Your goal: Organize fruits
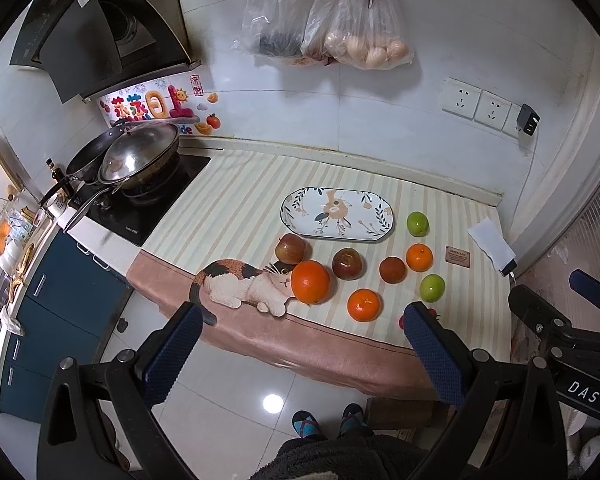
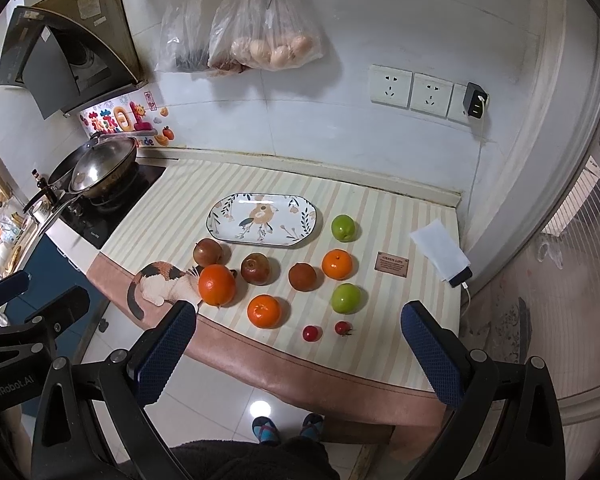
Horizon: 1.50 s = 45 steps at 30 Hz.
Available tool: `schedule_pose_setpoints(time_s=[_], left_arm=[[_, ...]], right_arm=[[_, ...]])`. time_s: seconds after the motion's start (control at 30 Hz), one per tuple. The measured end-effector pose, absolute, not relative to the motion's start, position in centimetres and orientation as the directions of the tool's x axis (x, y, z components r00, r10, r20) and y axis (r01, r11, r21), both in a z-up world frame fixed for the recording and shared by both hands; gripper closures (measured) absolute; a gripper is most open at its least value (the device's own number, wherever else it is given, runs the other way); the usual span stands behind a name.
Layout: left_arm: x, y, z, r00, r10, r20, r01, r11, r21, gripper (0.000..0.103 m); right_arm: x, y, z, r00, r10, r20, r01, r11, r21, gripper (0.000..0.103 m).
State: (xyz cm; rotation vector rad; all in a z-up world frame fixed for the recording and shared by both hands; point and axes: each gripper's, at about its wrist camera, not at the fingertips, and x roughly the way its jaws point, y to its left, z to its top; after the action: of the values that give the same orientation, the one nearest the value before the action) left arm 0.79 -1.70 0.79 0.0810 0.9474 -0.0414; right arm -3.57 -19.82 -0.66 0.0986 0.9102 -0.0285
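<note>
Left gripper (image 1: 300,336) and right gripper (image 2: 300,332): jaws wide apart, holding nothing, off the table's (image 2: 400,360) front edge. Fruits loose beside oval plate (image 2: 263,220).

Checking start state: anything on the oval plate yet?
Nothing. The oval plate shows only its printed bird-and-leaf pattern, whole surface visible. All fruit sits on the striped tablecloth in front of it, nearest the dark red apple, just off its rim.

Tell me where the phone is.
In the right wrist view the phone lies at the counter's far right edge, half under a white paper, right of the small brown label.
</note>
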Motion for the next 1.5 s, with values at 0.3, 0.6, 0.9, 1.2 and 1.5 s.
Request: schedule_pose_setpoints(time_s=[0.3, 0.6, 0.9, 1.2, 1.5], left_arm=[[1.0, -1.0, 0.7, 0.580, -0.003, -0.815, 0.071, 0.996, 0.047, 0.000], [1.0, -0.3, 0.5, 0.580, -0.006, -0.814, 0.070, 0.997, 0.043, 0.000], [1.1, -0.1, 0.4, 0.580, -0.005, -0.814, 0.068, 0.997, 0.043, 0.000], [1.2, 0.0, 0.5, 0.582, -0.005, -0.814, 0.069, 0.997, 0.043, 0.000], [1.2, 0.2, 0.4, 0.581, -0.006, -0.814, 0.069, 0.997, 0.042, 0.000]], right_arm=[[-3.6, -19.6, -0.8, 0.614, 0.015, -0.789, 0.066, 0.995, 0.071, 0.000], [-3.5, -19.6, -0.7, 0.616, 0.016, -0.788, 0.068, 0.995, 0.073, 0.000], [-3.0, -18.5, -0.6, 0.618, 0.015, -0.786, 0.067, 0.995, 0.072, 0.000], [-3.0, -18.5, -0.5, 0.619, 0.016, -0.785, 0.067, 0.995, 0.073, 0.000], [-2.9, -18.3, -0.5, 0.620, 0.017, -0.784, 0.066, 0.995, 0.074, 0.000]])
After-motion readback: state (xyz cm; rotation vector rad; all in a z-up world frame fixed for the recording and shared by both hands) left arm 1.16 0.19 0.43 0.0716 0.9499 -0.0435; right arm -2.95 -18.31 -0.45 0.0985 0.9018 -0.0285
